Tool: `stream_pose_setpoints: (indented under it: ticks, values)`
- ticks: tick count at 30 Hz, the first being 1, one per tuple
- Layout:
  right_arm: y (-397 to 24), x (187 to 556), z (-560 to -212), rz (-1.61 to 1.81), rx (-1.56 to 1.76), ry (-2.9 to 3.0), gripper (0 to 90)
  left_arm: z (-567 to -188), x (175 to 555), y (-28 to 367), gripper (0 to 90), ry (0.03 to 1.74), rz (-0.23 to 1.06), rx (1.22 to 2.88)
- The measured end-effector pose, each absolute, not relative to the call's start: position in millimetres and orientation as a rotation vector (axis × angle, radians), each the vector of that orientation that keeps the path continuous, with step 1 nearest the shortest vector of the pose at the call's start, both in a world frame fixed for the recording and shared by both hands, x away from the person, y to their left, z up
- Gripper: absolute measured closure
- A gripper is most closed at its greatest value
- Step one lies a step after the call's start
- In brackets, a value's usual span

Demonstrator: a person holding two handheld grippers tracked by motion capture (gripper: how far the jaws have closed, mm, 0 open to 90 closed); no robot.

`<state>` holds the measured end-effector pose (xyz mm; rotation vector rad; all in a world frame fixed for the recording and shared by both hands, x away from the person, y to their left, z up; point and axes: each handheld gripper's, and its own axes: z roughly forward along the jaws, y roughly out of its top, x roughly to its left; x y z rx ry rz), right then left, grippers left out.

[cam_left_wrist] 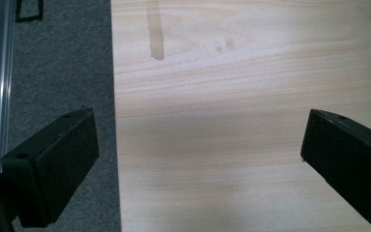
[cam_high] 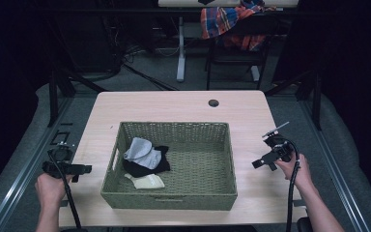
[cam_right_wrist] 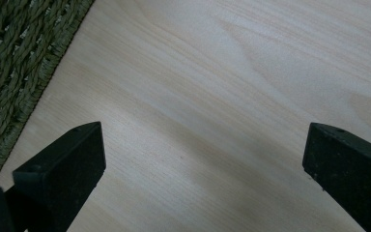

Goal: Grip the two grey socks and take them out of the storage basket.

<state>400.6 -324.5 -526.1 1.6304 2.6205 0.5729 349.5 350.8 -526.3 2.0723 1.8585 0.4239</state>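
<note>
Woven basket (cam_high: 174,193) w/ socks (cam_high: 145,159) mid surface (cam_high: 174,104), left gripper (cam_left_wrist: 198,159) & right gripper (cam_right_wrist: 203,164) flanking it, fingers apart, empty

Pale smooth wood-grain table (cam_high: 183,104), rough woven green basket (cam_high: 174,197), soft cloth socks (cam_high: 145,159).

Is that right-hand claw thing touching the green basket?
Apart. In the high view, bare table shows between the right gripper and the basket; its open jaws hold nothing.

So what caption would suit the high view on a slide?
Two hand-held grippers, left and right, flank a woven basket of socks.
</note>
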Motion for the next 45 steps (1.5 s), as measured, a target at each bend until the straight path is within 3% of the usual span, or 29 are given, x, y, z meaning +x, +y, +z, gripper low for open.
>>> stream_pose_setpoints:
  ticks: [23, 41, 43, 45]
  values:
    - [-318, 401, -531, 0.510, 1.599, 2.676, 4.0, -526, 350, 352, 0.2, 1.878, 0.435, 2.070]
    - [-314, 399, -531, 0.550, 1.608, 2.646, 4.2, -499, 342, 342, 0.1, 1.864, 0.472, 2.061]
    - [-318, 404, -524, 0.409, 1.520, 2.748, 4.2, -495, 342, 339, 0.1, 1.852, 0.483, 2.067]
    - [-316, 400, -529, 0.516, 1.591, 2.668, 4.2, -488, 341, 334, 0.1, 1.840, 0.499, 2.059]
